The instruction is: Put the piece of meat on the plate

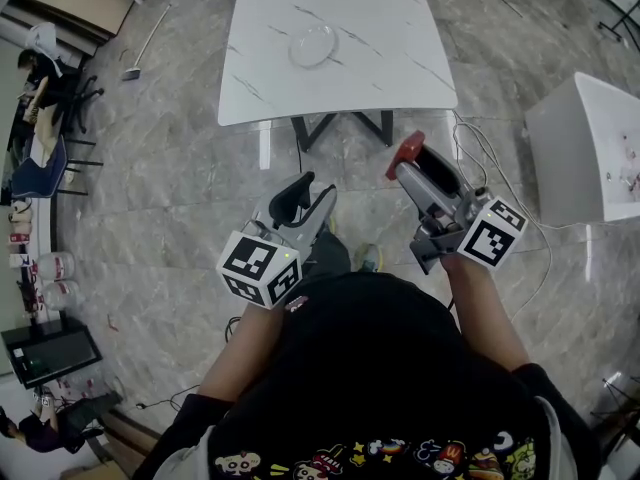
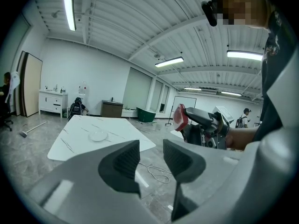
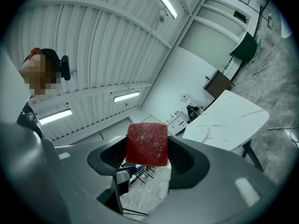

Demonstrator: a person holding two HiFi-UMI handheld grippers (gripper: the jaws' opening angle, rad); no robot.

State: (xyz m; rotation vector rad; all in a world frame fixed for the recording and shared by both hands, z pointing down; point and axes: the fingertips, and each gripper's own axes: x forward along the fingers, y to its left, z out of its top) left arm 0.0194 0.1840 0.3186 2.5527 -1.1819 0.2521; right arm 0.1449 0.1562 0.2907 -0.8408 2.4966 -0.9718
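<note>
A square red piece of meat (image 3: 147, 143) is clamped between the jaws of my right gripper (image 3: 148, 158); it shows as a red tip (image 1: 408, 151) in the head view and at the right gripper's end (image 2: 181, 117) in the left gripper view. A clear glass plate (image 1: 313, 44) lies near the middle of the white marble table (image 1: 380, 78), well ahead of both grippers; the plate (image 2: 98, 136) and plate (image 3: 198, 133) appear small in the gripper views. My left gripper (image 1: 308, 194) is held at waist height over the floor, jaws apart with nothing between them (image 2: 150, 160).
The table (image 2: 70, 141) stands on a grey marble floor on dark legs (image 1: 340, 128). A white block (image 1: 590, 148) stands at the right, with a cable (image 1: 480, 173) trailing on the floor beside it. Chairs and clutter line the left edge (image 1: 40, 148).
</note>
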